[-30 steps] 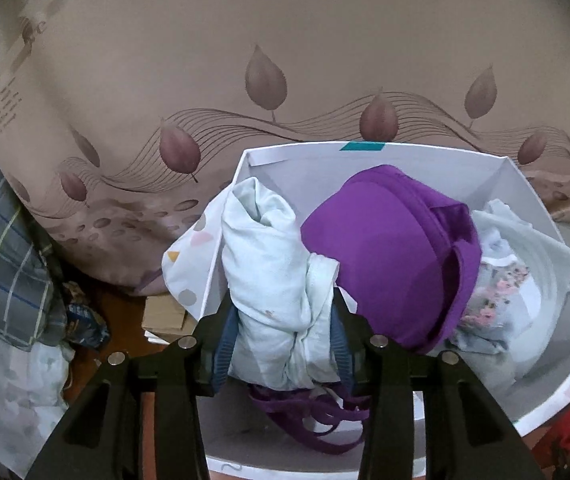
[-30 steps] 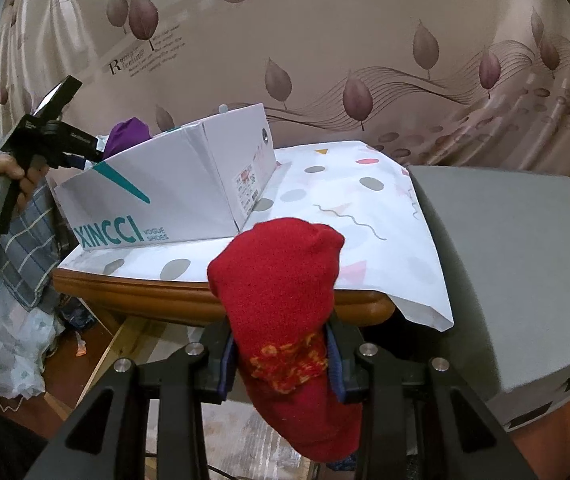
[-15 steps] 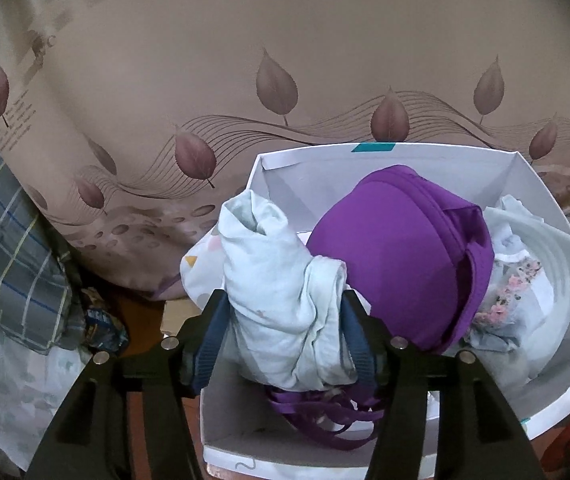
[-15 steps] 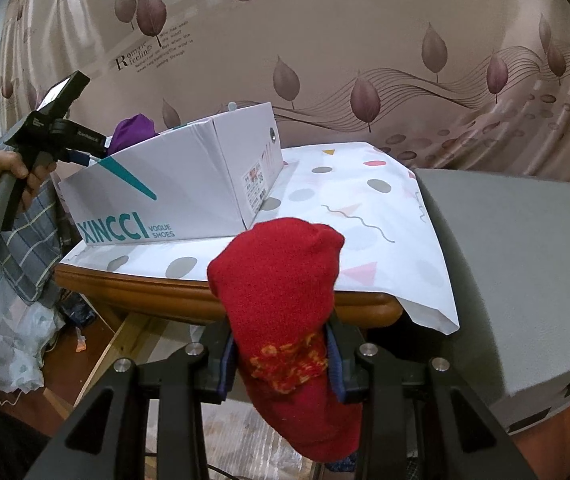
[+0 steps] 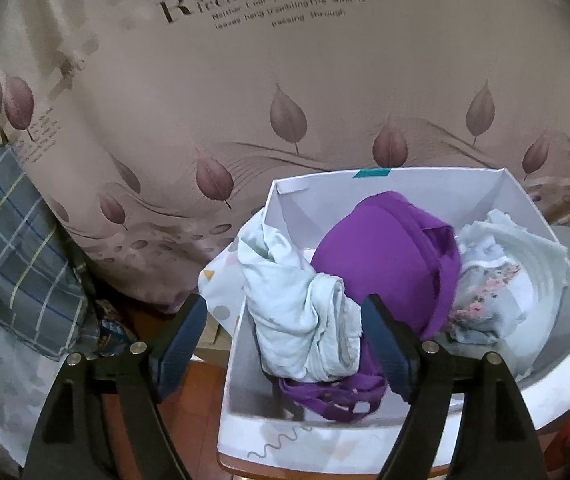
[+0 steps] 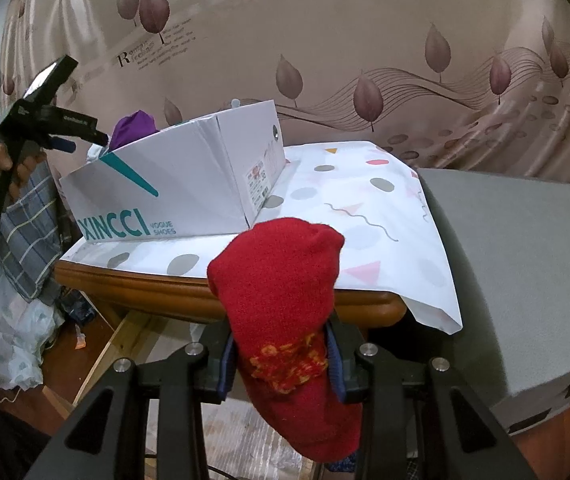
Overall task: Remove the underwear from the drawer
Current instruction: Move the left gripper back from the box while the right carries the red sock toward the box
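"xincci vogue shoes" on box (image 6: 173, 184); "romantic feeling" on curtain (image 5: 245, 80)

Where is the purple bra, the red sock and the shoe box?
purple bra (image 5: 381, 264), left wrist view, on its rounded cup.
red sock (image 6: 281, 276), right wrist view, on its upper half.
shoe box (image 6: 189, 184), right wrist view, on its long side.

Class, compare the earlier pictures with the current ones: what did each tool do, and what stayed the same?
The left tool opened and let go of the pale blue garment, which now lies draped over the wall of the white shoebox. The right tool stayed shut on the red sock. The purple bra and floral garment remain in the box.
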`<act>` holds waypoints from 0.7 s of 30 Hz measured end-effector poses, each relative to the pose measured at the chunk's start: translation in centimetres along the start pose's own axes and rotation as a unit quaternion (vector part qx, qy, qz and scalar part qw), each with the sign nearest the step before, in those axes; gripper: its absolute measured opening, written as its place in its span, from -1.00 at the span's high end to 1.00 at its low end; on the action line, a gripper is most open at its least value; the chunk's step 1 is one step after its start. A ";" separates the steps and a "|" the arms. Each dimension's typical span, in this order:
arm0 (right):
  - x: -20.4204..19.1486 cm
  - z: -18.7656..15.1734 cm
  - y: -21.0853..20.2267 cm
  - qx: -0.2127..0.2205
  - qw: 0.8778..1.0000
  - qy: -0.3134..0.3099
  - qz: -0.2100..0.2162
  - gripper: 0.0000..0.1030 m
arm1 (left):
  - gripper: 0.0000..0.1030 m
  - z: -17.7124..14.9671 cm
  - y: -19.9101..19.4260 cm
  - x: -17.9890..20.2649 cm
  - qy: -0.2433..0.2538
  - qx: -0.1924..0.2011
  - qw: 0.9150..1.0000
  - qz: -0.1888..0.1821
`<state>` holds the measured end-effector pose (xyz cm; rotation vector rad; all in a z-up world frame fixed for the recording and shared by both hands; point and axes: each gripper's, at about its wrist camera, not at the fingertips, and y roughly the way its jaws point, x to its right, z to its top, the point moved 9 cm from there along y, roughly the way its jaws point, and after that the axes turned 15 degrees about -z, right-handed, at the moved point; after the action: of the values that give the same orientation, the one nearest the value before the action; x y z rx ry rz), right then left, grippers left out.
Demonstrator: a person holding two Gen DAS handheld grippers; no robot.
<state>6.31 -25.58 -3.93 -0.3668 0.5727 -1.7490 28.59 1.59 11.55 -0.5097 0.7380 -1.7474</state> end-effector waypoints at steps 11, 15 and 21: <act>0.0 0.1 -0.1 0.006 1.000 -0.004 -0.005 0.30 | -0.61 -4.2 -5.5 1.4 0.009 0.053 0.998 0.023; -0.1 0.0 -0.1 0.005 1.000 -0.006 -0.006 0.30 | -0.69 -7.5 -6.2 1.6 -0.011 0.062 0.998 0.023; -0.4 0.0 -0.3 0.013 1.000 -0.018 -0.007 0.29 | -0.73 -12.9 -6.3 1.2 -0.037 0.065 0.997 0.035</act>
<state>6.15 -25.09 -3.70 -0.3845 0.5227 -1.7578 15.31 4.49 6.72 -0.4529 0.5795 -1.6883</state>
